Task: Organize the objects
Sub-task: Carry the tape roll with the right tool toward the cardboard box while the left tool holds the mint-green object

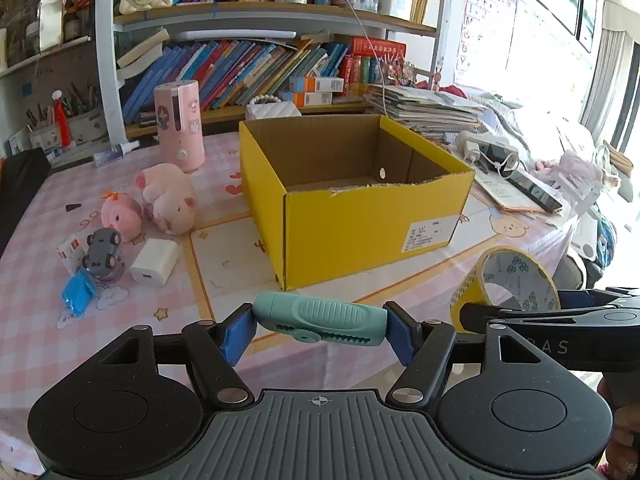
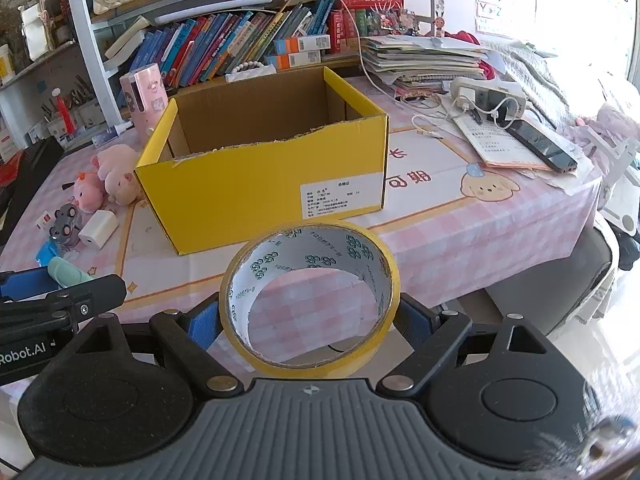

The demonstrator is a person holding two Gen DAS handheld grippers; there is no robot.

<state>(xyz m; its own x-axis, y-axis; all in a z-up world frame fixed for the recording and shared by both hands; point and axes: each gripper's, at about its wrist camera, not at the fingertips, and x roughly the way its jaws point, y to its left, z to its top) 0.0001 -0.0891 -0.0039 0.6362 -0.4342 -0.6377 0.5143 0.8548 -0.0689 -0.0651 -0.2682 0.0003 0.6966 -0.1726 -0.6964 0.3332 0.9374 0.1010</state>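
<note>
My left gripper [image 1: 320, 330] is shut on a teal handheld tool [image 1: 320, 320], held crosswise above the table's front edge. My right gripper [image 2: 308, 322] is shut on a yellow tape roll [image 2: 310, 300], held upright; the roll also shows in the left wrist view [image 1: 506, 284]. An open yellow cardboard box [image 1: 360, 216] stands ahead of both grippers in the middle of the table; it also shows in the right wrist view [image 2: 264, 176]. Its inside looks empty as far as I can see.
Left of the box lie two pink plush toys [image 1: 166, 198], a grey toy car [image 1: 102, 250], a white charger [image 1: 154, 262], a blue packet [image 1: 78, 292] and a pink bottle [image 1: 180, 126]. A phone and papers [image 2: 540, 144] and a power strip [image 2: 488, 96] lie at the right. Bookshelves stand behind.
</note>
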